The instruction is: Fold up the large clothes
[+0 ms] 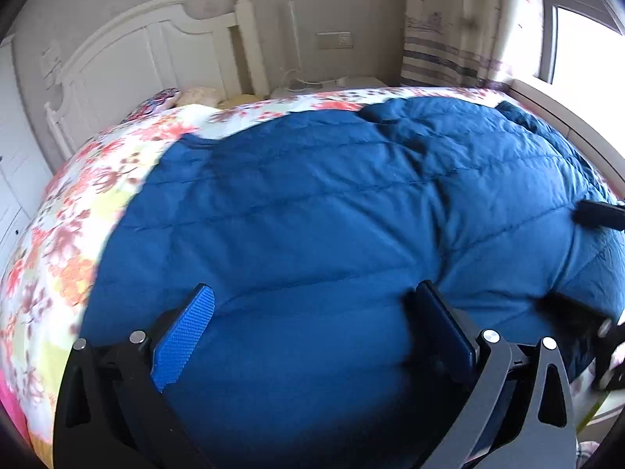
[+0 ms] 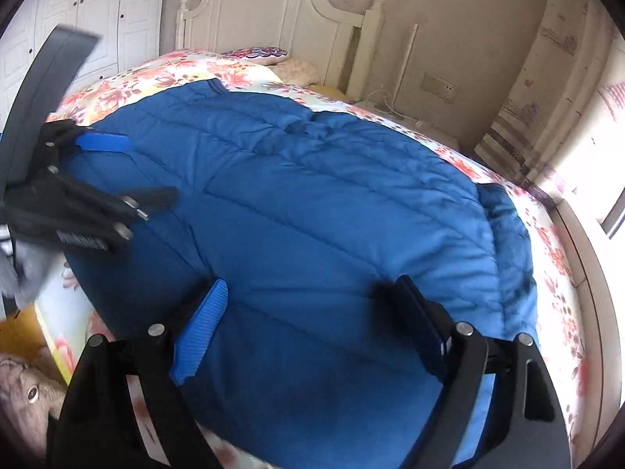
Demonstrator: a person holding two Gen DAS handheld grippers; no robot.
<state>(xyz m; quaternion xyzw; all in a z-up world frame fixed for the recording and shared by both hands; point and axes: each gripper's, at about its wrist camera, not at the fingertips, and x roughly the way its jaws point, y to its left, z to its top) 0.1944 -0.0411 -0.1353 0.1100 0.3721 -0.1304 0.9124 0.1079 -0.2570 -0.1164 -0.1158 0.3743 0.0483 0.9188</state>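
A large blue quilted coat (image 1: 312, 203) lies spread flat on a bed with a floral cover (image 1: 78, 211). In the left wrist view my left gripper (image 1: 315, 289) hovers over the coat's near part, jaws wide, nothing pinched between the blue pads (image 1: 183, 336). The right gripper (image 1: 586, 262) shows at the right edge, also over the coat. In the right wrist view the coat (image 2: 332, 195) fills the middle. My right gripper (image 2: 311, 283) stands open above its near edge, and the left gripper (image 2: 144, 168) sits open at the left over the coat's side.
A white headboard (image 2: 273, 11) and pillows (image 2: 265, 54) stand at the far end. Beyond the bed are a nightstand with cables (image 1: 332, 82), a curtain (image 1: 461, 27) and a window (image 1: 586, 54). White wardrobe doors (image 2: 101, 19) are at the left. A grey furry shape (image 2: 23, 391) lies on the floor.
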